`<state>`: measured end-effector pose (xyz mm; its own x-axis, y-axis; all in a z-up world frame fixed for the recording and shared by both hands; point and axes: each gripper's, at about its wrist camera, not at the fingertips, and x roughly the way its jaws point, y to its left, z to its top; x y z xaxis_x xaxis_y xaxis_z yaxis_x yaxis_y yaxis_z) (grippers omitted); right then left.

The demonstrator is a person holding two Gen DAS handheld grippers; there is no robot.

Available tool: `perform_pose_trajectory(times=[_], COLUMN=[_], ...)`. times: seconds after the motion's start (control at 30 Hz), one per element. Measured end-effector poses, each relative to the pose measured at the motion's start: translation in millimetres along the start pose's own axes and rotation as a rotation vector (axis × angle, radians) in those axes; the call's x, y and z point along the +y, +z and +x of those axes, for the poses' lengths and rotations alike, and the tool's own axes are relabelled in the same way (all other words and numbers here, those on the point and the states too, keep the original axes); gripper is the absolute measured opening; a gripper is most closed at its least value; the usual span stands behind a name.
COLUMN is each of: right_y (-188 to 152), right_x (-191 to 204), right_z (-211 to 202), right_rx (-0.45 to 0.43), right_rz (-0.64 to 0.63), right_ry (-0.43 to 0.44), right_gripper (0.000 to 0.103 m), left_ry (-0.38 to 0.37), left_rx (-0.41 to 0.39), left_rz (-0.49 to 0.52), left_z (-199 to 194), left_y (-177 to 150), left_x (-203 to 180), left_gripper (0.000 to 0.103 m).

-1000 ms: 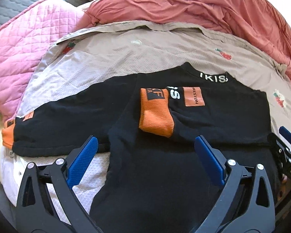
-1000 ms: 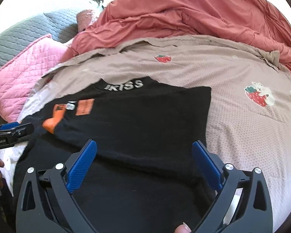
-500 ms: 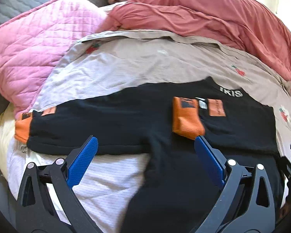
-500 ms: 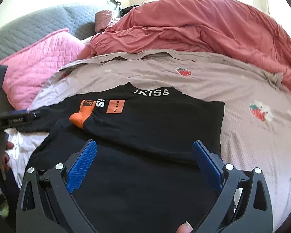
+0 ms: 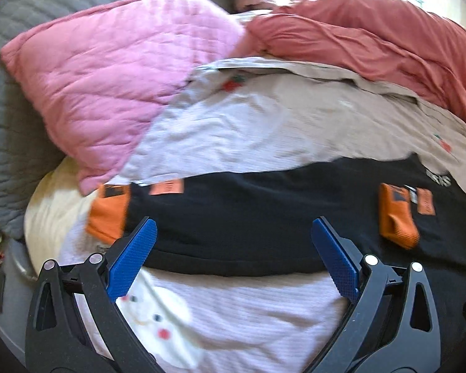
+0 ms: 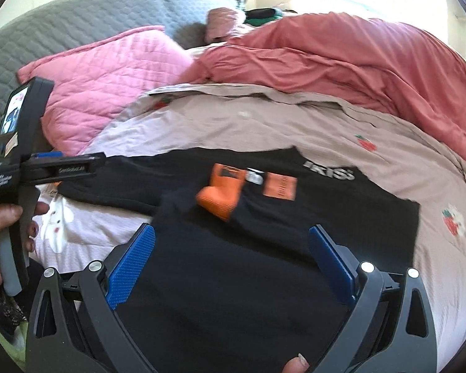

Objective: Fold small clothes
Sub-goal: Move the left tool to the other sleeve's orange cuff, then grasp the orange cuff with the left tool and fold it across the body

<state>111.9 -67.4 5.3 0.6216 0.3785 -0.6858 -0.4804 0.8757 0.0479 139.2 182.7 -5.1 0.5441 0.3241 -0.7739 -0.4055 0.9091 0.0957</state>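
From the left wrist camera, the left gripper (image 5: 233, 255) has its blue fingers spread wide with nothing between them. It hangs over the near edge of the stretched-out sleeve (image 5: 233, 214) of the black top (image 5: 326, 205), which lies flat on the beige sheet (image 5: 279, 130). The sleeve runs across the picture just past the fingertips; whether they touch the cloth cannot be told. Its orange cuff (image 5: 108, 214) sits just beyond the tip of the left-hand finger, toward the edge of the bed. A second orange cuff (image 5: 397, 217), on the sleeve already folded in, lies on the body of the top to the right of the other finger. A pink pillow (image 5: 108, 74) rests beyond the sleeve, and a red blanket (image 5: 372, 40) is bunched further back.

From the right wrist camera, the right gripper (image 6: 230, 261) is also wide apart and holds nothing. It hovers above the lower body of the black top (image 6: 264, 264), whose dark cloth fills the gap between the fingers. The folded cuff (image 6: 220, 192) lies past the fingertips, slightly left of centre. At the left edge, the left gripper (image 6: 87, 164) appears side-on, held in the person's hand (image 6: 0, 233), with its tip at the end of the stretched sleeve (image 6: 115, 177). The sheet (image 6: 435, 264) shows to the right of the top.
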Motion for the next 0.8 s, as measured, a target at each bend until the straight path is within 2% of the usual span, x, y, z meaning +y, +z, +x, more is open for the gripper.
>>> perform_pose_trajectory(times=[0.13,0.33,0.4,0.53,0.6,0.77,0.8], right_y=[8.3,22.0,25.8,32.7,32.4,23.3,20.9], right_x=[21.2,43.8,49.0,60.0,62.7,64.3,63.0], right_z=[7.3,20.5,24.4,30.2,30.6,31.7,31.8], right_rx=[0.006,0.022,0.025,0.024,0.023,0.044,0.049], right_rz=[-0.022,-0.052,-0.062,-0.074,-0.060,-0.042,-0.036], right_ry=[0.013,0.012,0.013,0.012,0.021,0.027,0.024], right_gripper=[0.098,0.098,0.098,0.098,0.098,0.098,0.098], left_ry=[0.055,0.082,0.129,0.183,0.191,0.121,0.110], left_rx=[0.014,0.056,0.076,0.103,0.111,0.144,0.143], left_rz=[-0.046,-0.155,-0.183,-0.306,-0.364,-0.477,-0.490], left_z=[8.5,22.5,27.2,38.6,45.3,66.9,69.9], left_y=[3.5,4.0,2.0,-5.3,-8.4,-14.0,-14.1], left_x=[30.3,72.6,86.7,122.3,137.0,148.4,147.2], left_gripper=[0.093,0.093,0.093,0.093,0.093,0.093,0.087])
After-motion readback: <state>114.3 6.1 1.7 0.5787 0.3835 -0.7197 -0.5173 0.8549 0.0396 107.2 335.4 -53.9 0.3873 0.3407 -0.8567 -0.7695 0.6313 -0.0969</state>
